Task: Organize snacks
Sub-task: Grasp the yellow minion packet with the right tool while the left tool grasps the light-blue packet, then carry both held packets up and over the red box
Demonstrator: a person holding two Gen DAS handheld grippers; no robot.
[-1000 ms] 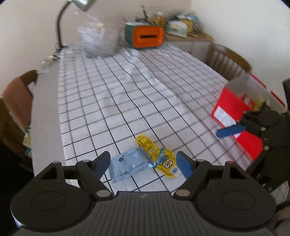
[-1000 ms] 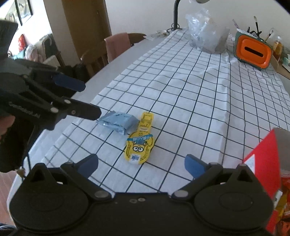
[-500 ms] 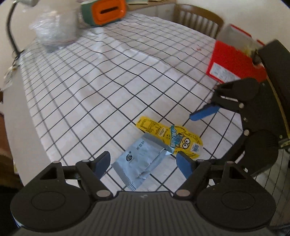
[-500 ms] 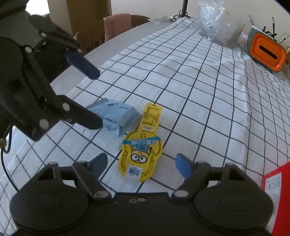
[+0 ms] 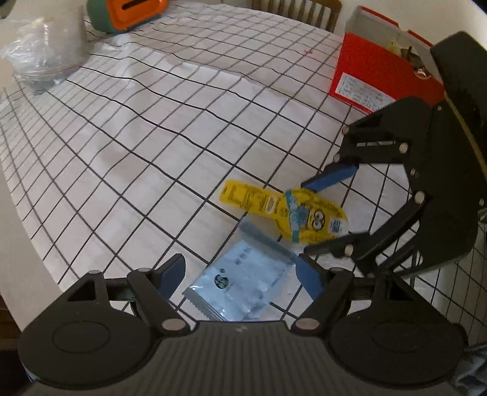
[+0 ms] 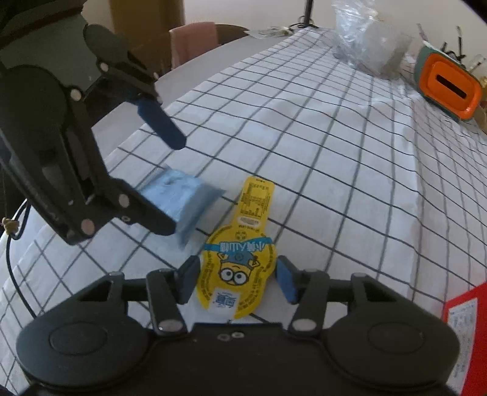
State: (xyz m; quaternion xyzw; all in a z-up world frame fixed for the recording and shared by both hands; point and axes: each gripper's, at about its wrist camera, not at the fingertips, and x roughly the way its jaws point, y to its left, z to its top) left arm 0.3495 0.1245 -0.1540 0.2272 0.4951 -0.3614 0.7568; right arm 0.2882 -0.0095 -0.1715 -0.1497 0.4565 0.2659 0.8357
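A yellow cartoon-face snack pack (image 6: 240,268) lies flat on the checked tablecloth (image 6: 334,152). My right gripper (image 6: 238,280) is low over it, jaws closing, with the pack's wide end between the pads; the pads stand at its edges. Beside it lies a pale blue foil packet (image 5: 243,283). It sits between the spread fingers of my left gripper (image 5: 240,274), which is open and not pressing it. The left wrist view also shows the yellow pack (image 5: 274,204) and the right gripper (image 5: 330,211) straddling it. An open red snack box (image 5: 380,70) stands at the far right.
An orange and green box (image 5: 127,15) and a crumpled clear plastic bag (image 5: 39,58) sit at the far end of the table. Wooden chairs (image 6: 194,42) stand around it. The table's bare edge (image 5: 18,213) runs close to the left gripper.
Both grippers have come down onto the two packets. The right jaws have narrowed around the yellow pack. The left gripper has rolled and now straddles the blue packet.
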